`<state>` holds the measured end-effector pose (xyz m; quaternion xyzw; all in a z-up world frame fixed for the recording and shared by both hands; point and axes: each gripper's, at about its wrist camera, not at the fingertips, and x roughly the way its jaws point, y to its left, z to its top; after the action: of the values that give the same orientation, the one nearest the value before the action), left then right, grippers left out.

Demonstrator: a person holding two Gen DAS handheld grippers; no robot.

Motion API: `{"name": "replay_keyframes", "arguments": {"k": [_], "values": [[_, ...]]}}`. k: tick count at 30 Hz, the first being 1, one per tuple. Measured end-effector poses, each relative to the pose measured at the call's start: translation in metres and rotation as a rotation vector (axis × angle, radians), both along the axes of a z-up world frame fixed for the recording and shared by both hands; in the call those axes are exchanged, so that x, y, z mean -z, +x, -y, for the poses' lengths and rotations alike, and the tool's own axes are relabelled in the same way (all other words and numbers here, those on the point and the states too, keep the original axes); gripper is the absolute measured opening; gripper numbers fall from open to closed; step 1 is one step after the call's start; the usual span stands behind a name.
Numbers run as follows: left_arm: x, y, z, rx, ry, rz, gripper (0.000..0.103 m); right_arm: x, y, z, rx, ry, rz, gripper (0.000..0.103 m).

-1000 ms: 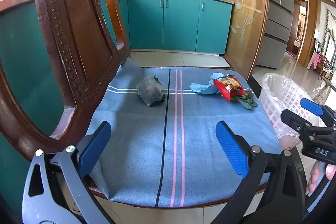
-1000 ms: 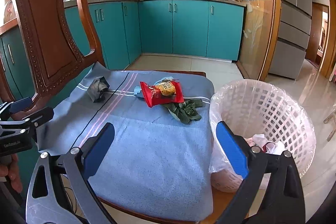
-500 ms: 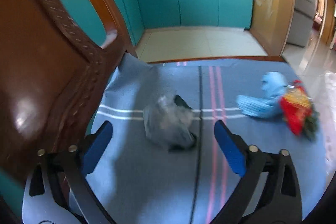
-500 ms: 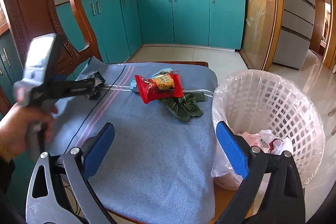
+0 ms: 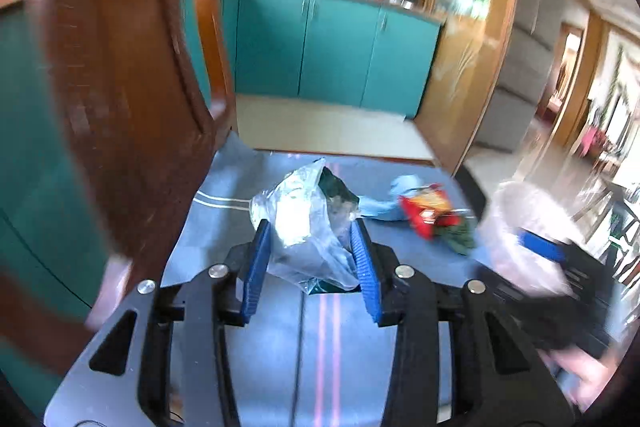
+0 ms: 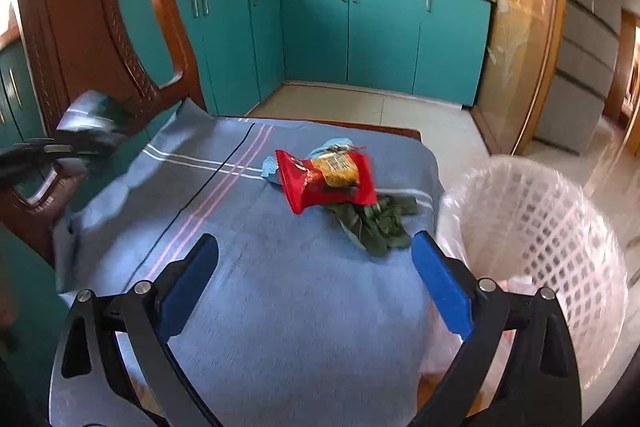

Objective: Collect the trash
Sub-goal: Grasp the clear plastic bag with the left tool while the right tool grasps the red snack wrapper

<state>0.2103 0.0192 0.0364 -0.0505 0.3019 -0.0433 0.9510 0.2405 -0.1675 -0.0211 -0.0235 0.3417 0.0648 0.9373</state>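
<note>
My left gripper point(image 5: 312, 239) is shut on a crumpled silver-grey wrapper point(image 5: 304, 227) and holds it above the blue cloth point(image 5: 320, 339); it shows blurred at the left in the right wrist view point(image 6: 88, 123). A red snack packet point(image 6: 326, 181), a light blue scrap point(image 6: 268, 165) and green leaves point(image 6: 372, 223) lie on the cloth. My right gripper point(image 6: 314, 263) is open and empty, low over the cloth's near part. A white lattice trash basket point(image 6: 540, 227) with a plastic liner stands at the right.
A carved wooden chair back point(image 6: 100, 39) rises at the left, close to my left gripper. Teal kitchen cabinets point(image 6: 380, 35) and a tiled floor lie behind. A wood-framed glass door point(image 6: 516, 27) and a grey fridge point(image 6: 588, 47) stand at the right.
My left gripper moved onto the grey wrapper, shut on it and lifted it off the cloth. My right gripper moved slightly forward and stayed open.
</note>
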Motion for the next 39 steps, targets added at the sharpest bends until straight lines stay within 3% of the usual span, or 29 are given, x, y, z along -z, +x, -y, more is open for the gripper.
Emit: {"name": "replay_keyframes", "arguments": {"k": [4,8,9,11,17,21,25,28,39], "values": [[-0.005,-0.038,0.008,0.001,0.017,0.06,0.042,0.007,0.04,-0.027,-0.011,-0.122,-0.016,0.095],[-0.001,-0.039,0.01,0.033,0.018,0.064,0.042,0.032,0.089,-0.059,-0.013,-0.358,-0.059,0.094],[0.0,-0.037,0.009,0.027,0.011,0.063,0.042,0.042,0.1,-0.065,-0.02,-0.408,-0.1,0.089],[0.002,-0.034,0.006,0.023,-0.004,0.053,0.042,0.051,0.108,-0.066,-0.015,-0.436,-0.14,0.034],[0.004,-0.031,0.004,0.035,0.005,0.041,0.043,0.009,0.059,-0.046,-0.021,-0.288,-0.031,0.022],[0.007,-0.032,0.008,0.053,-0.007,0.033,0.044,-0.034,-0.006,-0.016,-0.081,-0.056,0.057,0.022],[0.013,-0.034,0.015,0.074,0.002,0.012,0.044,-0.039,-0.041,0.013,-0.094,0.157,0.046,0.022],[0.016,-0.035,0.019,0.081,0.01,0.005,0.044,-0.028,-0.047,0.028,-0.066,0.251,0.005,0.022],[0.024,-0.031,0.025,0.08,0.042,-0.013,0.044,-0.021,-0.054,0.035,-0.08,0.276,-0.008,0.022]]}}
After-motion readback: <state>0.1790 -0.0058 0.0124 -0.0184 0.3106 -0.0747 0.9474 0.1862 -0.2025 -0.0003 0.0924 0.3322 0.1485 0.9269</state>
